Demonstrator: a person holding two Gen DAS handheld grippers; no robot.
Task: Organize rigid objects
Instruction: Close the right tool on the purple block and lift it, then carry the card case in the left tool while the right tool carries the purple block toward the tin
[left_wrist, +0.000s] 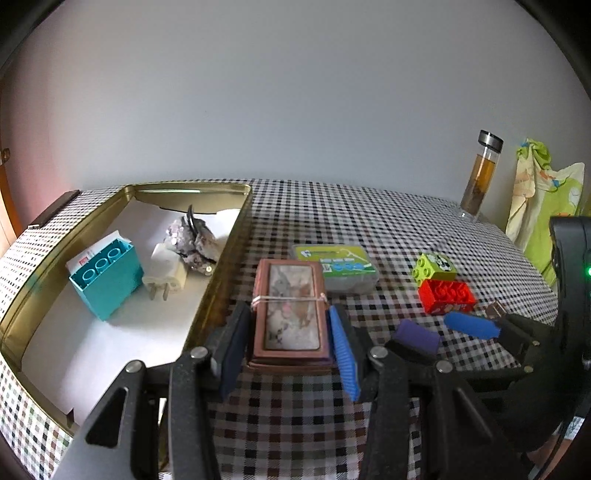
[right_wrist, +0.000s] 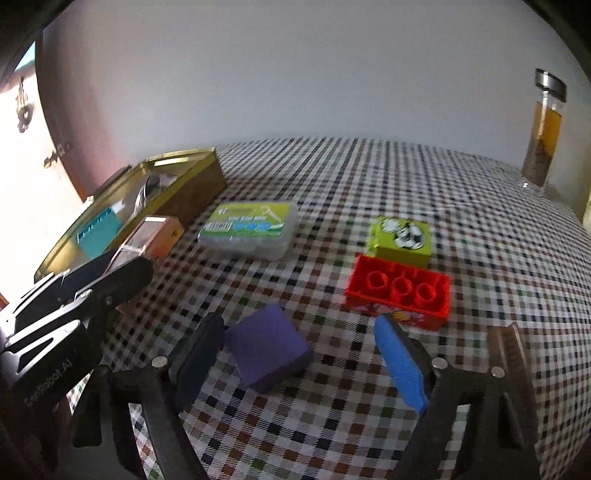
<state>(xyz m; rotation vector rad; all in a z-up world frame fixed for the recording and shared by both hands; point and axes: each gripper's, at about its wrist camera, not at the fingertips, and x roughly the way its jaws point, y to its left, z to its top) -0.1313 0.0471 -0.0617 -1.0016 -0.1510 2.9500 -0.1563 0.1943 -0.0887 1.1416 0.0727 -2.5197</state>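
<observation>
My left gripper (left_wrist: 290, 325) has its fingers on both sides of a brown card box (left_wrist: 290, 314) bound with a rubber band; contact is unclear. The box lies on the checked cloth beside a gold tin tray (left_wrist: 221, 280). The tray holds a teal brick (left_wrist: 107, 277), a white plug (left_wrist: 166, 273) and a purple stone (left_wrist: 194, 240). My right gripper (right_wrist: 299, 343) is open around a purple block (right_wrist: 267, 354) on the cloth. A red brick (right_wrist: 400, 290) and a green brick (right_wrist: 402, 236) lie just ahead. A green-labelled plastic case (right_wrist: 249, 229) lies further left.
A glass bottle of amber liquid (left_wrist: 480, 173) stands at the far right near the wall. A green patterned cloth (left_wrist: 543, 192) hangs beside it. A brown strip (right_wrist: 509, 343) lies by my right gripper's right finger. The left gripper's body (right_wrist: 74, 295) sits left of the purple block.
</observation>
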